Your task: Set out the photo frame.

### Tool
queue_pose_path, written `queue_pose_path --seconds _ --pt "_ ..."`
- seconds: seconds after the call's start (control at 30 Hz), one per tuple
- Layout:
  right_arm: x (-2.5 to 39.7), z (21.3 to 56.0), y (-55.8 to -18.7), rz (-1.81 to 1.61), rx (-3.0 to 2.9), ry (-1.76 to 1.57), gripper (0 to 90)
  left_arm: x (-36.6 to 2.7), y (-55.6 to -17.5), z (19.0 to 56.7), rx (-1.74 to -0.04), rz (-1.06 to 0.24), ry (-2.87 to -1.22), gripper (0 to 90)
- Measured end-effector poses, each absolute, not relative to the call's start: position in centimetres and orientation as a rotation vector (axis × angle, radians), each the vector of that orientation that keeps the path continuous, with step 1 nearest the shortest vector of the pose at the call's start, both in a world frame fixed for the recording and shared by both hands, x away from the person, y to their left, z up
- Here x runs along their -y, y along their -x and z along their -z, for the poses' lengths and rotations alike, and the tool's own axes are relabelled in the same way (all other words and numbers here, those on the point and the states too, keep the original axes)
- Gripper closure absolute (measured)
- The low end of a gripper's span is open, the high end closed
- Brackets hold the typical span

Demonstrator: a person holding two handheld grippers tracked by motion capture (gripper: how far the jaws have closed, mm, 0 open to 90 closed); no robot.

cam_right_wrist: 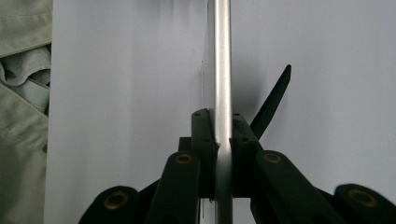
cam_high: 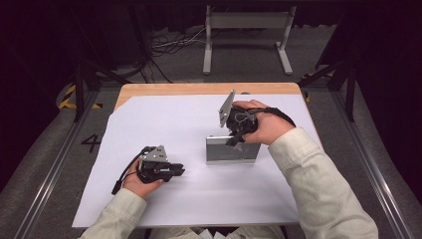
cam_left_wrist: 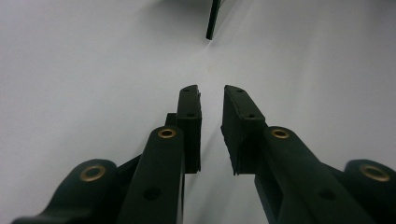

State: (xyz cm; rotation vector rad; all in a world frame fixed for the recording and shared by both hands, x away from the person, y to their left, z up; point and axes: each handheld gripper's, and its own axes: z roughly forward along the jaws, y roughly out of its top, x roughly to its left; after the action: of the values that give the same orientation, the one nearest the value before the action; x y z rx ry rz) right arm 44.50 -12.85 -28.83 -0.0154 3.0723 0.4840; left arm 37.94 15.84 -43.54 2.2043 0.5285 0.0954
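A: The right gripper point(cam_right_wrist: 223, 140), closest to the lens, is clamping the silver frame's point(cam_high: 232, 149) top edge mid-table.

B: Then standing it is underway; the left gripper point(cam_high: 175, 172) is idling, jaws narrowly parted.

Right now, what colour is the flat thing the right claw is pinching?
Shiny silver frame, best in the right gripper view.

— What do the tongs look like?
— The left tongs point(cam_high: 180, 171) are black with gold rings and a grey plate on top. A black cable hangs behind that plate.
— And the sleeves?
— Pale green sleeves point(cam_high: 318, 189).
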Motion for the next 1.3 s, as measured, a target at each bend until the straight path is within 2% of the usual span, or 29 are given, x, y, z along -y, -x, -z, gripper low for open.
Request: queue_pose_path --seconds 0.77,1.13,1.3 --pt "13.1 29.3 -45.2 -0.481 -3.038 -0.025 81.1 -15.8 -37.9 43.6 -0.524 -0.096 -2.206 77.0" --pt "13.5 29.2 -45.5 -0.502 -2.975 -0.104 68.7 -15.7 -38.0 43.6 -0.528 -0.09 -2.205 76.7" --pt "13.7 29.2 -45.6 -0.539 -2.934 -0.148 58.7 -15.7 -38.0 43.6 -0.529 -0.086 -2.204 76.7"
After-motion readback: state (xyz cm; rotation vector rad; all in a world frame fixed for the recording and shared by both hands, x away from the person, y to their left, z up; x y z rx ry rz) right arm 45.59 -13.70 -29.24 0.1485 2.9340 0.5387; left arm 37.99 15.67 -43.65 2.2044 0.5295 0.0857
